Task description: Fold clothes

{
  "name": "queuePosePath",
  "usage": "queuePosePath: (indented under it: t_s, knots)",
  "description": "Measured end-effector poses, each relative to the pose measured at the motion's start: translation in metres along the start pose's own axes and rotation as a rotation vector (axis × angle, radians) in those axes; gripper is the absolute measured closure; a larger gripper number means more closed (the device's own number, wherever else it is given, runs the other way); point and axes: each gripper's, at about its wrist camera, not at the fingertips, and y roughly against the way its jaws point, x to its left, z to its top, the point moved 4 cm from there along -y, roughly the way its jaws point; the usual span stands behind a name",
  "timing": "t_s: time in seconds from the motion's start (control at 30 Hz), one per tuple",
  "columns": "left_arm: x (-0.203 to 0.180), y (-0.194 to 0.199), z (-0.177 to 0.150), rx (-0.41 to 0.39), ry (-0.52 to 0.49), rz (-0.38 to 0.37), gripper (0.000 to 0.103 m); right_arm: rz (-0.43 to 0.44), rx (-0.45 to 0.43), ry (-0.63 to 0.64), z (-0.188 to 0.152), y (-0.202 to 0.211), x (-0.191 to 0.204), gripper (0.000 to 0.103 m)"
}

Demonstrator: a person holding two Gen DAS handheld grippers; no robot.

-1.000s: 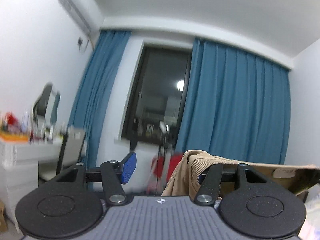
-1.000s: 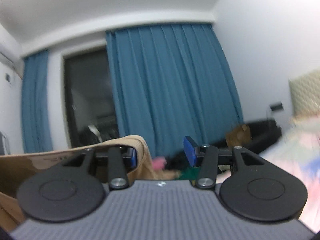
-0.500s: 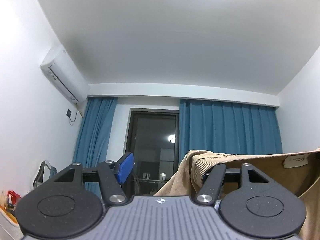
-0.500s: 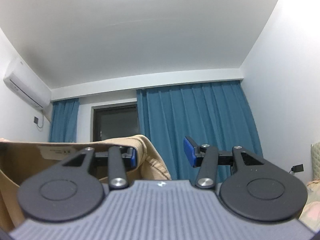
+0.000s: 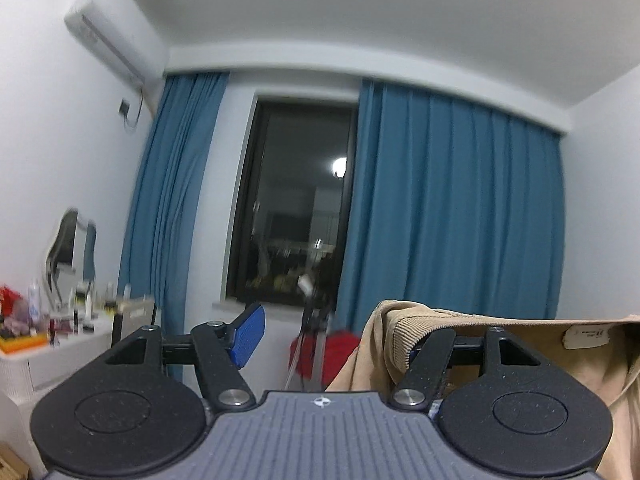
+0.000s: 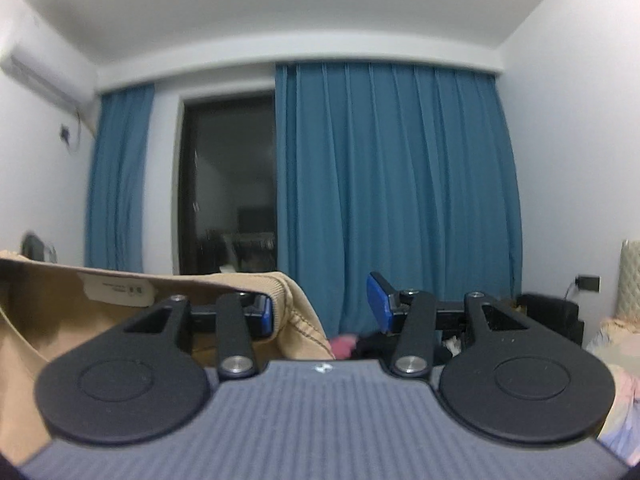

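A tan garment (image 5: 400,332) with a ribbed edge and a white label (image 5: 586,336) hangs stretched between my two grippers, high in the room. In the left wrist view it drapes over the right finger of my left gripper (image 5: 332,338). Those jaws are opening, and the blue left pad (image 5: 250,334) stands apart from the cloth. In the right wrist view the same garment (image 6: 292,300) wraps the left finger of my right gripper (image 6: 320,312). The right blue pad (image 6: 378,304) is apart from the cloth, with a gap between. Both grippers point level at the window wall.
Blue curtains (image 5: 452,208) flank a dark window (image 5: 296,208). An air conditioner (image 5: 112,40) hangs on the upper left wall. A white dressing table (image 5: 48,360) with a mirror and bottles stands at left. A red bundle (image 5: 340,344) and a stand lie below the window. Bedding (image 6: 616,344) is at right.
Both views swung up to the ceiling half a second ago and now face the window again from higher up. The garment stays hooked on both inner fingers. The left jaws stand slightly wider.
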Motion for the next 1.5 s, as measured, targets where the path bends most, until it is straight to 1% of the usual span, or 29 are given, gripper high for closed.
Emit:
queuePosePath:
  t_s: [0.07, 0.17, 0.3, 0.4, 0.47, 0.5, 0.57, 0.63, 0.67, 0.7, 0.73, 0.77, 0.8, 0.83, 0.87, 0.9, 0.93, 0.97, 1.0, 1.03, 1.13, 1.2, 1.3, 1.37, 1.5]
  knots:
    - [0.0, -0.054, -0.034, 0.049, 0.011, 0.005, 0.034, -0.005, 0.028, 0.008, -0.027, -0.034, -0.003, 0.054]
    - [-0.004, -0.132, -0.089, 0.109, 0.002, 0.024, 0.033, -0.02, 0.068, 0.034, -0.073, -0.098, -0.007, 0.054]
    - [-0.014, -0.242, -0.18, 0.206, -0.019, 0.032, 0.03, -0.042, 0.146, 0.057, -0.148, -0.193, -0.013, 0.055]
    - [-0.014, -0.327, -0.256, 0.316, -0.043, 0.031, 0.03, -0.05, 0.258, 0.048, -0.218, -0.266, -0.022, 0.055]
    - [-0.013, -0.38, -0.309, 0.395, -0.06, 0.024, 0.03, -0.054, 0.364, 0.01, -0.272, -0.305, -0.031, 0.055]
    - [-0.013, -0.401, -0.336, 0.439, -0.072, 0.014, 0.03, -0.052, 0.424, -0.007, -0.298, -0.322, -0.033, 0.055]
    - [-0.017, -0.436, -0.387, 0.533, -0.125, 0.004, 0.031, -0.041, 0.543, -0.031, -0.351, -0.354, -0.036, 0.055]
    - [-0.019, -0.465, -0.428, 0.62, -0.197, -0.022, 0.031, -0.019, 0.664, -0.005, -0.394, -0.383, -0.036, 0.056]
    - [-0.02, -0.48, -0.446, 0.664, -0.249, -0.034, 0.031, -0.01, 0.718, 0.039, -0.409, -0.394, -0.03, 0.055]
    - [-0.023, -0.495, -0.462, 0.709, -0.316, -0.045, 0.029, 0.002, 0.77, 0.087, -0.423, -0.403, -0.025, 0.055]
    - [-0.025, -0.51, -0.475, 0.759, -0.391, -0.055, 0.026, 0.014, 0.822, 0.135, -0.436, -0.412, -0.019, 0.055]
    - [-0.029, -0.521, -0.485, 0.816, -0.473, -0.067, 0.025, 0.046, 0.872, 0.172, -0.448, -0.418, -0.013, 0.055]
    - [-0.033, -0.528, -0.494, 0.879, -0.548, -0.083, 0.02, 0.086, 0.917, 0.201, -0.456, -0.422, -0.007, 0.055]
    - [-0.037, -0.531, -0.505, 0.945, -0.608, -0.108, 0.019, 0.126, 0.956, 0.221, -0.462, -0.424, -0.001, 0.052]
    - [-0.041, -0.533, -0.513, 0.99, -0.645, -0.13, 0.019, 0.166, 0.991, 0.236, -0.466, -0.426, 0.004, 0.042]
    - [-0.044, -0.536, -0.517, 1.007, -0.66, -0.138, 0.019, 0.211, 1.015, 0.229, -0.466, -0.427, 0.008, 0.036]
    - [-0.045, -0.54, -0.516, 1.016, -0.647, -0.143, 0.015, 0.257, 1.032, 0.209, -0.464, -0.428, 0.013, 0.027]
    - [-0.045, -0.543, -0.512, 1.025, -0.601, -0.165, 0.013, 0.293, 1.042, 0.178, -0.461, -0.429, 0.015, 0.022]
    - [-0.043, -0.546, -0.507, 1.034, -0.538, -0.199, 0.011, 0.316, 1.045, 0.144, -0.457, -0.428, 0.017, 0.022]
    - [-0.042, -0.548, -0.501, 1.03, -0.472, -0.226, 0.011, 0.32, 1.034, 0.117, -0.447, -0.426, 0.017, 0.022]
    - [-0.036, -0.546, -0.478, 0.96, -0.326, -0.261, 0.005, 0.276, 0.946, 0.062, -0.424, -0.408, 0.015, 0.022]
    - [-0.028, -0.532, -0.462, 0.88, -0.258, -0.276, 0.005, 0.237, 0.885, 0.038, -0.41, -0.388, 0.012, 0.022]
    - [-0.014, -0.499, -0.443, 0.782, -0.182, -0.246, 0.005, 0.168, 0.779, 0.027, -0.392, -0.351, 0.004, 0.022]
    - [-0.008, -0.459, -0.429, 0.726, -0.16, -0.215, 0.005, 0.13, 0.726, 0.004, -0.381, -0.314, -0.001, 0.022]
    - [-0.007, -0.349, -0.396, 0.628, -0.172, -0.184, 0.004, 0.073, 0.64, -0.031, -0.36, -0.237, -0.009, 0.022]
